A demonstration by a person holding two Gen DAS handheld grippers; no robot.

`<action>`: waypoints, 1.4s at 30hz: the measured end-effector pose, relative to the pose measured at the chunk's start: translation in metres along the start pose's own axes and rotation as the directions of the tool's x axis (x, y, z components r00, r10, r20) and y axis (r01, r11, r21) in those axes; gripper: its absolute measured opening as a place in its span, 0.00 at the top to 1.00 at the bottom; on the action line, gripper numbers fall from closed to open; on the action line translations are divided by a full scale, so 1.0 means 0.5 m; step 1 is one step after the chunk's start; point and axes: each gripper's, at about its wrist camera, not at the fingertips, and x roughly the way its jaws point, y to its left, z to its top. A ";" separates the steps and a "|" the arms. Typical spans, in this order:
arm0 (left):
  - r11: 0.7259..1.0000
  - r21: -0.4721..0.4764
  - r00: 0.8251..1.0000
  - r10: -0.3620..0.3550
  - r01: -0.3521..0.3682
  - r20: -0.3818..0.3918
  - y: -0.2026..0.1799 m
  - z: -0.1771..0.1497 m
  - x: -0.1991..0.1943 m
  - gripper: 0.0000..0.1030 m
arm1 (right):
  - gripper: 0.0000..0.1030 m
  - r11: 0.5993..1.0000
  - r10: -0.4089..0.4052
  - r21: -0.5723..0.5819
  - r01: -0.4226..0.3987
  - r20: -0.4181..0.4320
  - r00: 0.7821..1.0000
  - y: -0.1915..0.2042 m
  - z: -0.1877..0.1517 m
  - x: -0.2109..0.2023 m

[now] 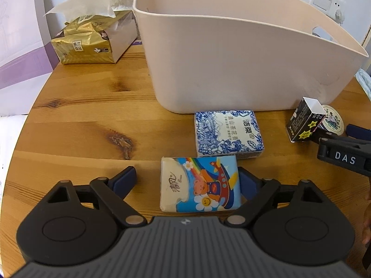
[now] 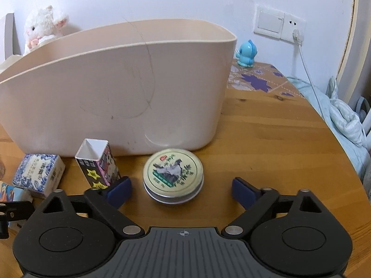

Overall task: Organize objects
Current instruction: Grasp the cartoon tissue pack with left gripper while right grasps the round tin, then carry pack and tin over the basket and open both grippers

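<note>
A beige plastic bin point(image 1: 231, 53) point(image 2: 120, 88) stands on the round wooden table. In front of it lie a cartoon tissue pack point(image 1: 200, 184), a blue-and-white tissue pack point(image 1: 228, 133) point(image 2: 38, 173), a small black open-ended box point(image 1: 305, 121) point(image 2: 97, 166) and a round tin point(image 2: 173, 175) point(image 1: 332, 120). My left gripper point(image 1: 187, 180) is open, with the cartoon pack between its fingers and the right pad close to the pack's side. My right gripper point(image 2: 180, 190) is open around the tin, touching nothing; its left finger point(image 2: 119, 188) sits beside the black box.
A gold tissue package point(image 1: 81, 44) and a tissue box stand at the table's back left. A white plush toy point(image 2: 44, 25) sits behind the bin. A blue figurine point(image 2: 245, 54) and a patterned mat are at the back right; a cable hangs from the wall socket point(image 2: 294, 29).
</note>
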 end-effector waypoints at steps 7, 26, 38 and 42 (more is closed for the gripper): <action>1.000 -0.002 1.000 -0.002 0.002 0.013 0.013 -0.002 -0.016 0.37 | 0.51 1.000 0.009 -0.017 -0.009 0.002 1.000 0.014 0.007 -0.013; 1.000 0.000 0.999 -0.016 0.016 0.046 0.030 -0.023 -0.069 0.38 | 0.51 0.999 0.052 -0.019 -0.051 0.052 0.997 0.020 -0.003 -0.123; 0.999 0.002 0.978 -0.032 0.032 0.207 0.039 0.031 -0.204 0.38 | 0.51 0.994 0.106 -0.041 -0.100 0.187 0.977 0.032 0.058 -0.258; 1.000 0.012 0.961 -0.030 0.028 0.275 0.034 0.063 -0.242 0.38 | 0.51 0.992 0.126 -0.055 -0.116 0.238 0.963 0.040 0.087 -0.289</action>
